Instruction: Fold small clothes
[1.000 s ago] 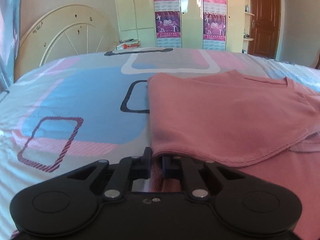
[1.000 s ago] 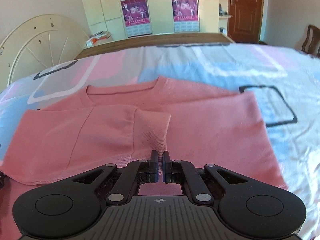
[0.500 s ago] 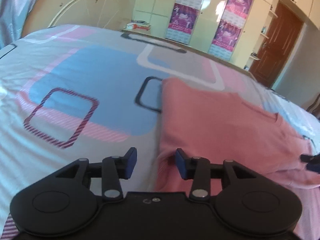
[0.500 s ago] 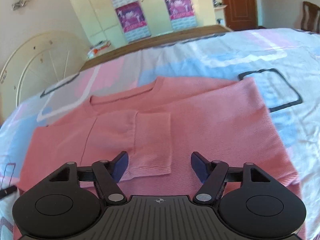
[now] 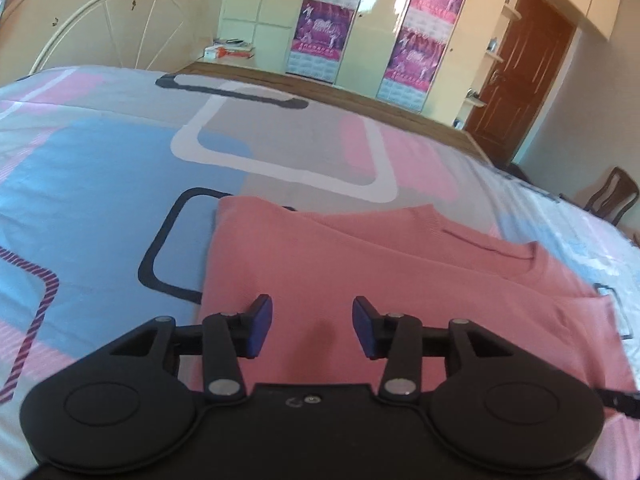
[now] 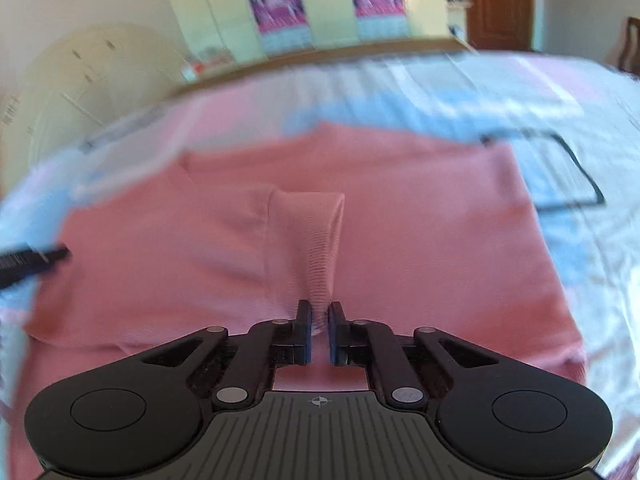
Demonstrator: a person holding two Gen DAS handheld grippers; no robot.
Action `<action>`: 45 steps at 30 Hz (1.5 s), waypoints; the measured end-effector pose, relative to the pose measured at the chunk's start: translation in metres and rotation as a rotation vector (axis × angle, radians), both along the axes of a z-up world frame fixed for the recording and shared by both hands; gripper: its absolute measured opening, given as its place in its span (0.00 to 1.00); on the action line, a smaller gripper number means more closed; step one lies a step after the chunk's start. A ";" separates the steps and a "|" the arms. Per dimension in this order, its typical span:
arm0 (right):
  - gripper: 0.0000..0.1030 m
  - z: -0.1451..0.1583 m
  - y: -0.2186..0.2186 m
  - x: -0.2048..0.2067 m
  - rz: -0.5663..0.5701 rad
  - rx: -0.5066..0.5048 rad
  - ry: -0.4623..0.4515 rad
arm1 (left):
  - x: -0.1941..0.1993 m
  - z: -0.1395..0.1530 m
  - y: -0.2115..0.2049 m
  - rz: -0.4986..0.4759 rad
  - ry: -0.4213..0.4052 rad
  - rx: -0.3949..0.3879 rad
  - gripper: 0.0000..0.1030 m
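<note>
Right wrist view: a big bed (image 6: 580,92) with a soft sheet of pink, blue and white shapes is seen. A pink knitted top (image 6: 420,240) is spread flat on it. Its ribbed sleeve (image 6: 320,248) is pinched just ahead in the right gripper (image 6: 319,334), whose jaws have just been closing. The left gripper (image 5: 312,330) is held over the top's left edge, jaws apart, nothing between them.

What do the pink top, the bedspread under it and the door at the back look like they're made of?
Pink top: soft matte knit, likely cotton or a blend; fine ribbing shows on the sleeve cuff pinched in the right gripper.
Bedspread: thin woven printed cloth, matte, slightly creased.
Door: reddish-brown panelled wood or wood-look, with a mild sheen.
</note>
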State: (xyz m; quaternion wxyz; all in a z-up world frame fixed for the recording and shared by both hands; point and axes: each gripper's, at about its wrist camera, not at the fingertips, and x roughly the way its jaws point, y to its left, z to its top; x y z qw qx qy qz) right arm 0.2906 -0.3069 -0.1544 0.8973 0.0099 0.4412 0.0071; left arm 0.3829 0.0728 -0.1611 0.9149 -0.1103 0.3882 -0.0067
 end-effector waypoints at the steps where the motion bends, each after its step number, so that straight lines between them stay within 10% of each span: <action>1: 0.07 -0.001 -0.001 0.000 -0.002 0.009 0.001 | 0.003 -0.002 0.002 0.006 0.001 0.000 0.42; 10: 0.08 0.019 0.008 -0.002 -0.009 -0.024 -0.163 | 0.032 -0.010 0.012 0.026 -0.016 0.025 0.49; 20: 0.09 -0.023 0.052 0.050 0.117 -0.157 -0.097 | 0.059 -0.022 0.021 0.049 -0.015 0.080 0.55; 30: 0.15 -0.010 0.060 0.046 0.157 -0.095 -0.142 | 0.017 -0.004 -0.024 -0.074 0.017 0.057 0.60; 34: 0.38 -0.013 0.065 0.049 0.161 -0.101 -0.112 | 0.005 -0.015 -0.048 -0.115 0.059 0.088 0.62; 45: 0.38 -0.005 0.037 0.024 0.081 -0.138 -0.106 | -0.019 -0.009 -0.055 -0.101 0.068 0.113 0.63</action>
